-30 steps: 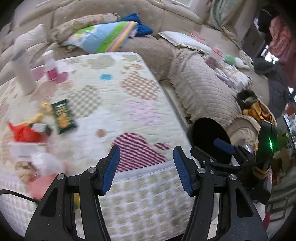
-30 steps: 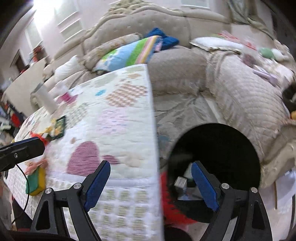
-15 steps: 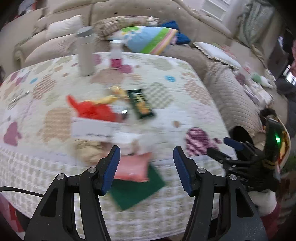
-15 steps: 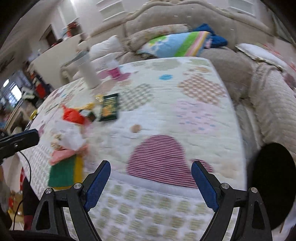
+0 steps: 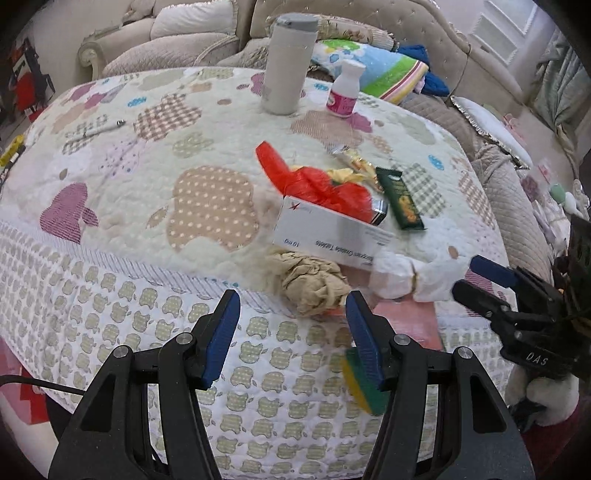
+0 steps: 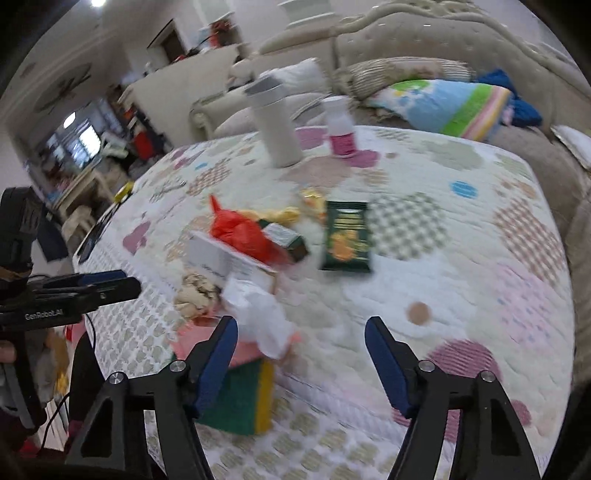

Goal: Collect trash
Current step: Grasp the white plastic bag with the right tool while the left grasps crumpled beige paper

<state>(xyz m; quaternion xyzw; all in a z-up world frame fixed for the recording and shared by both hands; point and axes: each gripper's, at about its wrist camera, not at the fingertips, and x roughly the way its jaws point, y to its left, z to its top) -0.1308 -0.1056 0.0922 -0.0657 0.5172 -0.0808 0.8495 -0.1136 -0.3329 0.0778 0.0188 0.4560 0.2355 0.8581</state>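
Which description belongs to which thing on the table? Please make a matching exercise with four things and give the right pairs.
Things:
1. tall tumbler
2. small bottle
3. dark green packet
4. brown paper wad

Descriptions:
a. crumpled, near the table's front edge
b. lies flat, beside the red plastic bag
c. upright, with a grey lid
d. upright, with a pink label

Pairs: 1-c, 2-d, 3-b, 4-a

sofa [image 5: 436,33]: beige, tufted, behind | table quilt [image 5: 147,192]: apple-patterned | ceiling light [image 6: 96,3]: on
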